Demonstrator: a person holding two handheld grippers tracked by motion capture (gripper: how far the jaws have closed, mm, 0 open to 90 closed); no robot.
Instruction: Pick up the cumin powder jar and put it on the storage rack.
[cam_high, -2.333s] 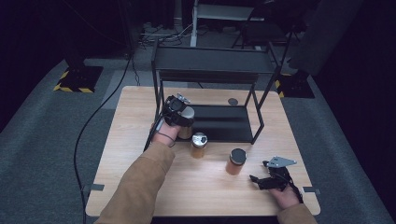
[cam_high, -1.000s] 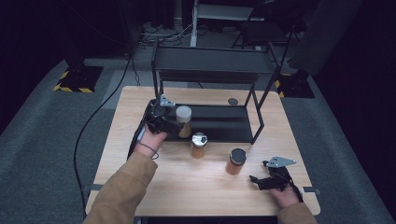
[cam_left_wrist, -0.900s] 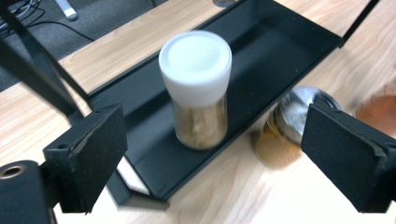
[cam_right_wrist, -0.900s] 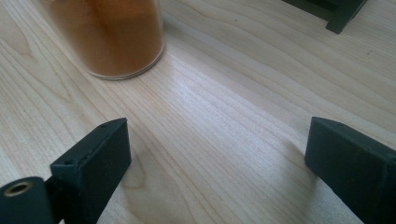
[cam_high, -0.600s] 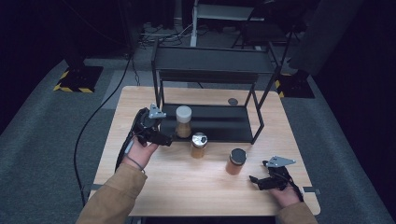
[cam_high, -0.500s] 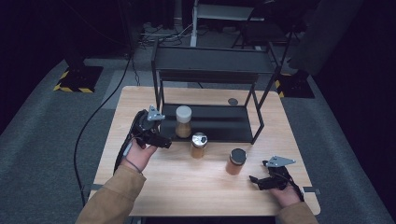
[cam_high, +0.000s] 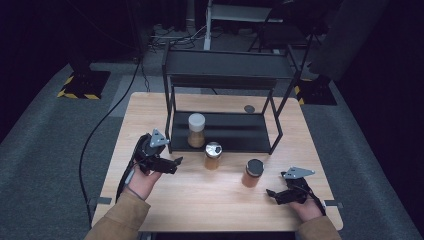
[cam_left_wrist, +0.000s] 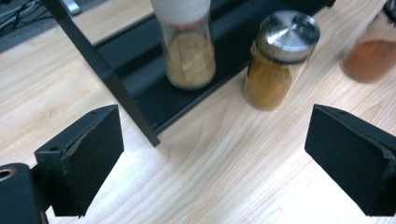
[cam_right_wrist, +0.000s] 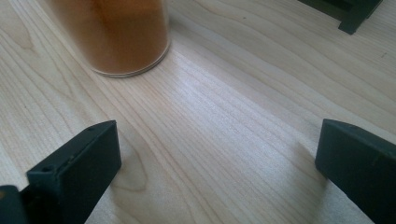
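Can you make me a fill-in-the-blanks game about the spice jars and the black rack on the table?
1. The glass jar with the white lid stands on the bottom shelf of the black metal ____.
2. The glass jar with the shiny silver lid stands on the wooden ____.
3. The jar with the black lid is nearest the ____ gripper.
4. The left gripper holds ____.

Missing words: rack; table; right; nothing
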